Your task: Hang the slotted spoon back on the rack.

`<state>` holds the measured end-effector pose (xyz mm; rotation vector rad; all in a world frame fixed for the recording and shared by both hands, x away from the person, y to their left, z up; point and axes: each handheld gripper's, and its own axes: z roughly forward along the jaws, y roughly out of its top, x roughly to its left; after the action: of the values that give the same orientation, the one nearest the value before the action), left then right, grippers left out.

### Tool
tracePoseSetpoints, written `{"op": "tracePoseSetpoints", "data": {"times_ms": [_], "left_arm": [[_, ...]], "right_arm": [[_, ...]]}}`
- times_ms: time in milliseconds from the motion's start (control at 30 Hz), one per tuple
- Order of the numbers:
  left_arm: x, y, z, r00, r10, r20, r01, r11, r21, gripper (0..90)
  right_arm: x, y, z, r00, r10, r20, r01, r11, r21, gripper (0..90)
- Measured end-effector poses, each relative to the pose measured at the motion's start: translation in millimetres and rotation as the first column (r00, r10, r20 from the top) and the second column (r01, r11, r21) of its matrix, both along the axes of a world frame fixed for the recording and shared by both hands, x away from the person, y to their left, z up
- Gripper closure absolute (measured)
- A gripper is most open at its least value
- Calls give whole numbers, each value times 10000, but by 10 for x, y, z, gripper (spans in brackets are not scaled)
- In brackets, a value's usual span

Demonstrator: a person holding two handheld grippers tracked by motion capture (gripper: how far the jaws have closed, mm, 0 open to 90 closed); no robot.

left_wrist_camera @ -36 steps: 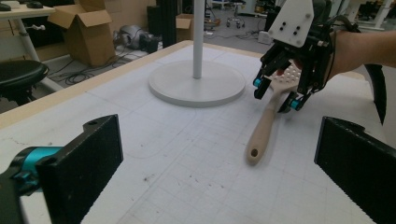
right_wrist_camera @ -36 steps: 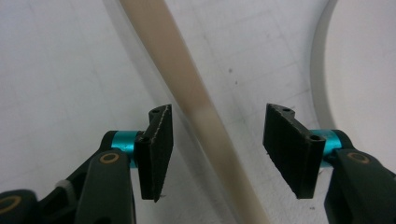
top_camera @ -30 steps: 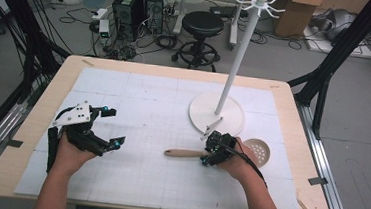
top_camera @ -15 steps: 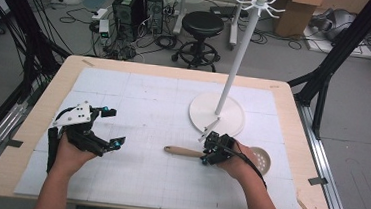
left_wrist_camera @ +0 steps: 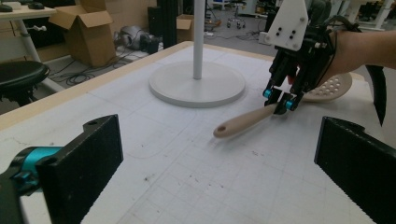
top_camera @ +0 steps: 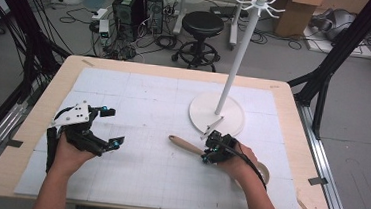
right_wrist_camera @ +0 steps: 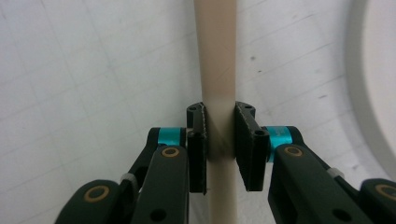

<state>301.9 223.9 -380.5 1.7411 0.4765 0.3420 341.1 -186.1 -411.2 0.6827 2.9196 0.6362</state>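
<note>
My right tool clamps the slotted spoon handle near the counter front-right, beside the white stand. My left tool is open over the gridded mat.

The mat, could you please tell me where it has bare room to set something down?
The widest bare patch of the mat runs along the far side, left of the stand base. Another lies between the left tongs and the spoon handle. The near edge between the forearms is free too. It is crowded at the right, where the right tongs grip the spoon beside the stand.
</note>
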Motion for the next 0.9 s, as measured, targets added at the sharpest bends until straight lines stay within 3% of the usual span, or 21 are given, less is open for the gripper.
{"op": "tracePoseSetpoints", "data": {"times_ms": [67, 167, 333, 533, 567, 833, 900], "left_arm": [[1, 10, 1, 10000, 45, -1, -45, 10000, -36, 17], [2, 17, 1, 10000, 56, -23, -56, 10000, -40, 16], [-2, 4, 0, 10000, 60, -12, -60, 10000, 41, 16], [-15, 13, 20, 10000, 51, 59, -50, 10000, -61, 16], [-17, 15, 22, 10000, 51, 71, -51, 10000, -83, 16], [-29, 37, 46, 9999, 23, 169, -20, 9998, -174, 17], [-30, 41, 50, 9998, 26, 180, -23, 9998, -190, 16]], "right_arm": [[-11, -72, 85, 9999, -160, 65, 155, 9979, 632, 763], [-46, -189, 244, 9990, -260, 368, 195, 9859, 1663, 763], [-118, -363, 501, 9973, -494, 546, 310, 9540, 2981, 763], [-190, -482, 792, 9869, -735, 1436, 164, 9313, 3639, 763], [-209, -508, 889, 9828, -798, 1668, 91, 9220, 3871, 763], [-218, -547, 1118, 9740, -843, 2103, -81, 9146, 4042, 763], [-222, -549, 1134, 9755, -875, 2020, -33, 9117, 4109, 763]]}}
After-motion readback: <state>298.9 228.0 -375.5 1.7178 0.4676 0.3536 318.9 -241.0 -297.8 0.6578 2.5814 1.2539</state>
